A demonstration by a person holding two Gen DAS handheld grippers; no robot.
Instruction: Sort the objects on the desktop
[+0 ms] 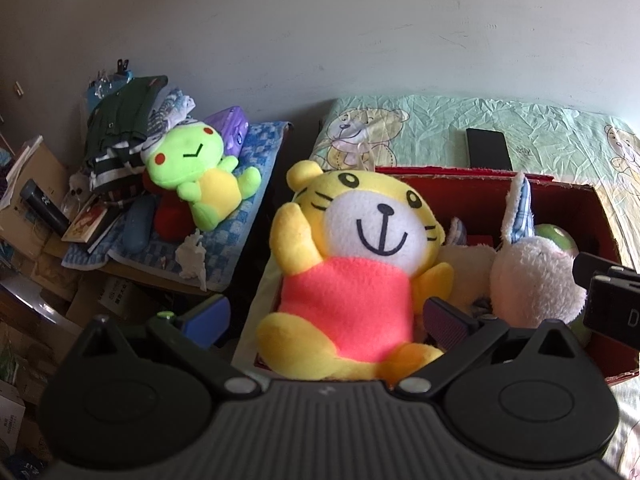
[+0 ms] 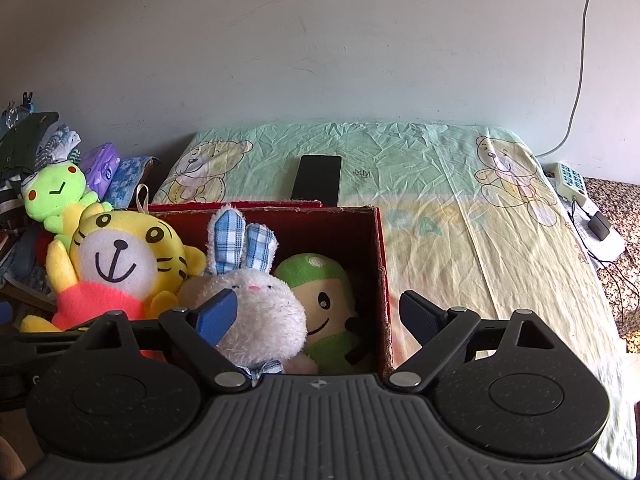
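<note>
Nearest, the left claw hangs with its fingers spread wide apart on either side of a yellow tiger plush that leans at the left end of a red cardboard box. The right claw is likewise spread apart, gripping nothing, above a white rabbit plush and a green-capped plush inside the box. The box sits on the near left part of a bed with a bear-print sheet. Behind it lies a black phone. Beyond the bed's left edge, a green frog plush rests on a blue checkered cloth.
</note>
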